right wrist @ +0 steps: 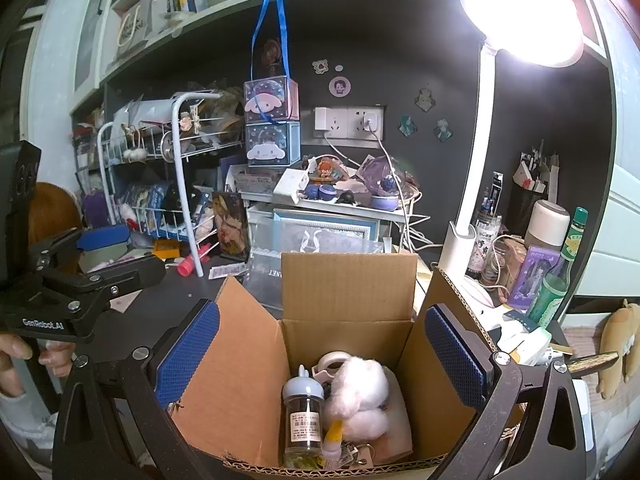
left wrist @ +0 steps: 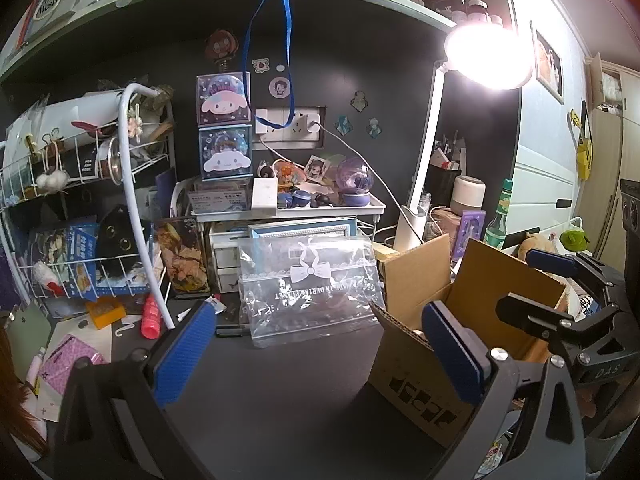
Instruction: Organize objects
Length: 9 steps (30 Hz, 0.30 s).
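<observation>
An open cardboard box [right wrist: 348, 292] stands on the dark desk, flaps up. Inside lie a clear bottle with a blue cap [right wrist: 303, 408], a white plush toy [right wrist: 362, 396] and a roll of tape [right wrist: 335, 359]. My right gripper [right wrist: 322, 354] hovers open over the box, holding nothing. My left gripper [left wrist: 320, 356] is open above bare desk left of the box [left wrist: 416, 364], also holding nothing. In the left wrist view the right gripper [left wrist: 560, 280] shows over the box. A clear zip pouch with a bow print [left wrist: 310, 284] leans ahead of the left gripper.
A white wire rack [left wrist: 80, 208] full of small things stands at the left. A pink tube [left wrist: 151, 316], orange block [left wrist: 105, 312] and pink box [left wrist: 68, 360] lie near it. A lit desk lamp [right wrist: 520, 12], green bottle [right wrist: 558, 272] and pen holder crowd the right. A hand [right wrist: 16, 356] holds the left gripper.
</observation>
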### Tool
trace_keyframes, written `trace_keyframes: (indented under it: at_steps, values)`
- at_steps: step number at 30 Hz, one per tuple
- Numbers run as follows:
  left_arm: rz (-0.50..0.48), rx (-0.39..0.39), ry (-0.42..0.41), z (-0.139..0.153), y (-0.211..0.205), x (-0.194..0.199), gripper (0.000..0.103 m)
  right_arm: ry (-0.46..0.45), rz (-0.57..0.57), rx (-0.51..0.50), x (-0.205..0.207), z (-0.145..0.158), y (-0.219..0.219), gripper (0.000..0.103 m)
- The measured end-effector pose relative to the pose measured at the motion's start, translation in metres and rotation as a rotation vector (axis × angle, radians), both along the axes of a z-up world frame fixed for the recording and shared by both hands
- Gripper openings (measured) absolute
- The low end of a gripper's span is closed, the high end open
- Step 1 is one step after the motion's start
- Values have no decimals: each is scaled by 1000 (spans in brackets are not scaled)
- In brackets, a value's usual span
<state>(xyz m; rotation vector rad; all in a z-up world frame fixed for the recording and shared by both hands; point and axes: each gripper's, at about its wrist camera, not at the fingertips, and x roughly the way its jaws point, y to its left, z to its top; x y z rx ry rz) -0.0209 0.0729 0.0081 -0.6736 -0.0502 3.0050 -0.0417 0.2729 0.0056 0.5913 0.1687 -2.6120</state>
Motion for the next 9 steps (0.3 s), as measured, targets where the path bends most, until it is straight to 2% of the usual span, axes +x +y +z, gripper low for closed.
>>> trace_keyframes:
  at_steps: [9]
  values:
    - [0,1,-1,0,-1,0,102,-3,-6,2,2,0,-1,103]
